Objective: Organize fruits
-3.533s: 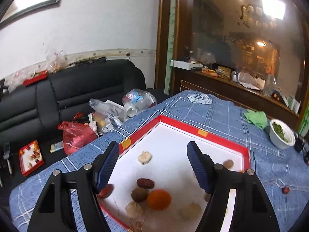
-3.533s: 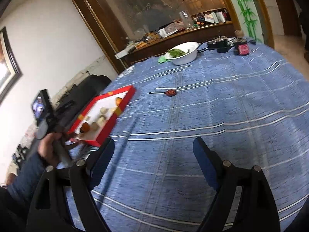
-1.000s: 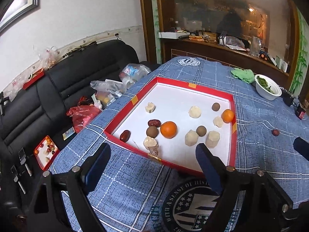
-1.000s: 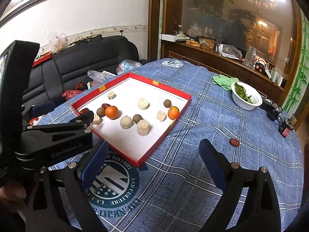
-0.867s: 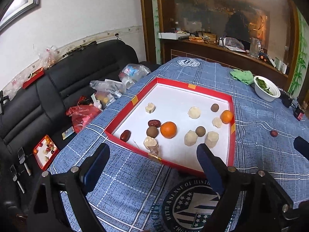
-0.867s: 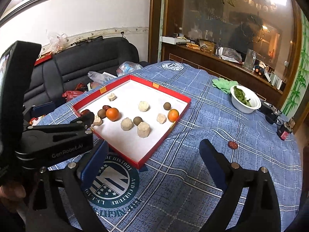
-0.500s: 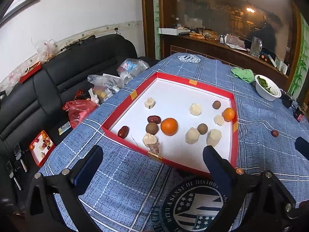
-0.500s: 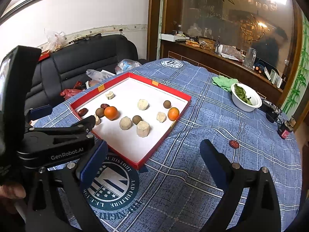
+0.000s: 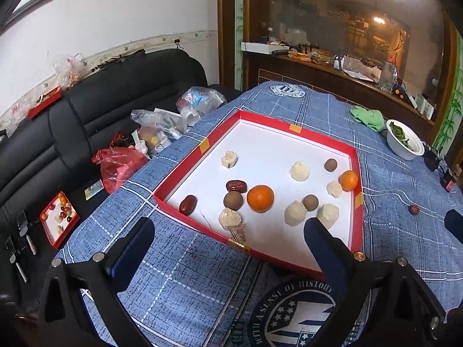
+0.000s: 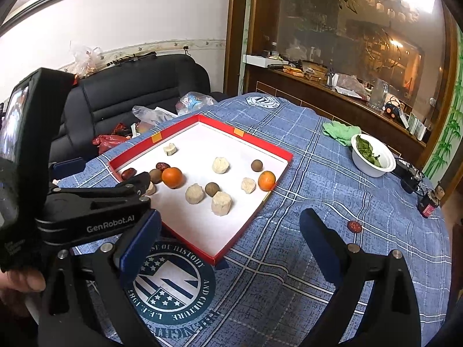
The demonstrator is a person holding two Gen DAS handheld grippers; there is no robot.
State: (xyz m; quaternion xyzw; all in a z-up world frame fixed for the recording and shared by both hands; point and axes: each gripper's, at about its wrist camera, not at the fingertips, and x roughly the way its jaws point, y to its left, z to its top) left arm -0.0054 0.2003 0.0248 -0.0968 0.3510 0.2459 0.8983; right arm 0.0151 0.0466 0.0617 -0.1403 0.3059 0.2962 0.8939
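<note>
Left tongs point(image 9: 225, 241) hovering spread and empty over the near edge of the red tray point(image 9: 293, 128); right tongs point(image 10: 228, 231) likewise spread, holding nothing, over the blue checked cloth on the surface point(image 10: 332, 173).

Fruit sitting loose on the tray's white floor. One stray red date point(image 10: 354, 226) lying outside on the cloth, well apart from the tray (easy to overlook).

Risks, as judged: round pieces rolling off if nudged by a closing finger; the pale lumps near the front wall crowding each other, so a grasp could catch two; the soft dates getting squashed.

Count in tray: two oranges point(image 9: 260, 198), three brown round fruits point(image 9: 233, 201), two red dates point(image 9: 236, 186), six pale lumps point(image 9: 299, 170).
</note>
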